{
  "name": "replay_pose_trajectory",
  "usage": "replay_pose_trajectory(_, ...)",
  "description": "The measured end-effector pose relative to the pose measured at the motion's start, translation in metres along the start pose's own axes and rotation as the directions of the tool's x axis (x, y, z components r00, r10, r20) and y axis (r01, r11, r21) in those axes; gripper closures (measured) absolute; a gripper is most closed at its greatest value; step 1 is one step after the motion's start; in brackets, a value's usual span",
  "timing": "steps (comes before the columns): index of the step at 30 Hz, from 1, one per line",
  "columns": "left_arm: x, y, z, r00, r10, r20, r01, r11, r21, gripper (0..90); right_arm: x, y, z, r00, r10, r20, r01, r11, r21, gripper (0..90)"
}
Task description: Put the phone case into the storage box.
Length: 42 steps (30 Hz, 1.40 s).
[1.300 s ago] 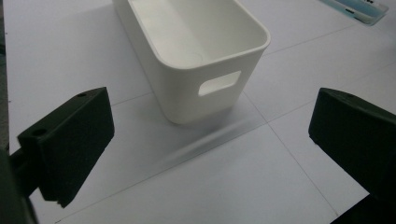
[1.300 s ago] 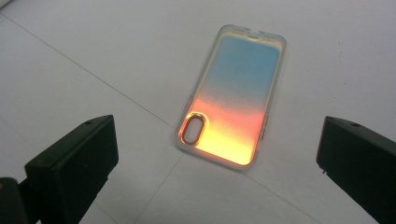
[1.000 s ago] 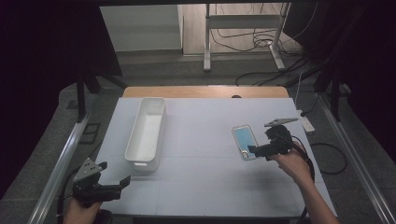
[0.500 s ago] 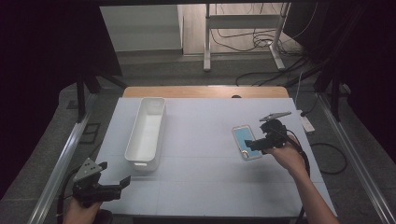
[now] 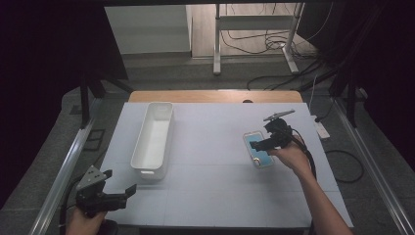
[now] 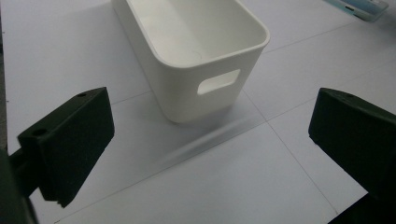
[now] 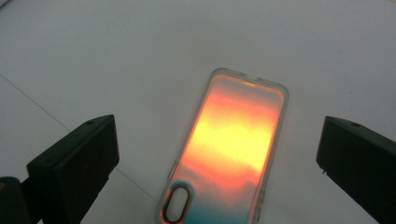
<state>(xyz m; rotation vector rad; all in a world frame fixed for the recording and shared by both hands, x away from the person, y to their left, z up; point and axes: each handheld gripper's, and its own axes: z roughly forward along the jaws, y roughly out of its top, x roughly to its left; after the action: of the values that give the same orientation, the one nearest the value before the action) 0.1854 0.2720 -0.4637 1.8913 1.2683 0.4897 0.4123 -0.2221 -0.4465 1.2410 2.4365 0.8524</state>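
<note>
White table (image 5: 215, 196), dim room, cables (image 5: 264, 46) on floor

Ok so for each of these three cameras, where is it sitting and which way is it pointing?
High view: above the person's side, looking forward and down at the table; forearms and both tongs show.
Left gripper view: on the left tongs, open, facing the white bin.
Right gripper view: on the right tongs, open over the phone case.
Shared: the high view also shows the bin and case.

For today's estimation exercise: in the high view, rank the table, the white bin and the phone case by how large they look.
1. Table, by far the largest.
2. Bin, long and narrow.
3. Phone case, smallest, partly covered by the right gripper.
</note>
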Motion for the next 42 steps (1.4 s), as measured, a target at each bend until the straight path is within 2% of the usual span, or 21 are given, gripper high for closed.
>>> replay_pose_trajectory(3,0.000,0.000,0.000,1.0000,0.003,0.000,-0.003,1.0000,0.002,1.5,-0.001,0.003,0.004,0.9998,0.012,-0.015,-0.012,1.000,-0.001,0.0)
replay_pose_trajectory(6,-0.001,0.000,0.000,1.0000,0.007,0.000,-0.007,1.0000,0.002,1.8,0.000,0.008,0.012,0.9999,0.013,-0.007,-0.013,1.000,0.022,0.2)
replay_pose_trajectory(9,0.000,0.000,0.000,1.0000,0.005,0.001,-0.005,1.0000,0.001,1.9,0.001,0.010,0.017,0.9997,0.012,0.023,-0.013,0.999,0.031,7.1)
replay_pose_trajectory(11,0.000,0.000,0.000,1.0000,0.004,0.001,-0.004,1.0000,-0.001,1.9,0.001,0.010,0.018,0.9996,0.010,0.027,-0.011,0.999,0.033,10.4)
replay_pose_trajectory(15,0.000,0.000,0.000,1.0000,0.005,0.002,-0.005,1.0000,0.000,1.9,0.001,0.010,0.019,0.9994,-0.007,0.034,0.005,0.999,0.040,30.6)
replay_pose_trajectory(20,0.000,0.000,0.000,1.0000,0.005,0.001,-0.005,1.0000,0.000,2.0,-0.001,0.009,0.019,0.9998,-0.012,-0.015,0.013,0.999,0.053,64.4)
replay_pose_trajectory(21,0.000,0.000,0.000,1.0000,0.005,0.001,-0.005,1.0000,0.000,2.0,-0.001,0.009,0.019,0.9998,-0.012,-0.015,0.013,0.999,0.053,64.4)
replay_pose_trajectory(22,0.000,0.000,0.000,1.0000,0.005,0.001,-0.005,1.0000,0.000,2.0,-0.001,0.009,0.019,0.9997,-0.014,-0.020,0.015,0.998,0.054,70.7)
replay_pose_trajectory(23,0.000,0.000,0.000,1.0000,0.005,0.001,-0.005,1.0000,0.000,2.1,-0.002,0.008,0.019,0.9996,-0.011,-0.026,0.012,0.998,0.057,80.6)
replay_pose_trajectory(25,0.000,0.000,0.000,1.0000,0.004,0.001,-0.004,1.0000,-0.001,2.1,-0.002,0.008,0.020,0.9992,-0.018,-0.035,0.020,0.999,0.050,89.6)
replay_pose_trajectory(32,0.000,0.000,0.000,1.0000,0.005,0.001,-0.005,1.0000,0.000,2.2,0.001,0.007,0.026,0.9988,-0.029,-0.039,0.031,0.998,0.062,89.7)
replay_pose_trajectory(34,0.000,0.000,0.000,1.0000,0.005,0.002,-0.005,1.0000,-0.001,2.2,0.001,0.006,0.030,0.9991,-0.032,-0.027,0.034,0.997,0.073,89.6)
replay_pose_trajectory(42,0.000,0.000,0.000,1.0000,0.006,0.003,-0.006,1.0000,0.002,2.2,-0.003,0.002,0.044,0.9998,0.007,-0.020,-0.005,0.997,0.080,89.6)
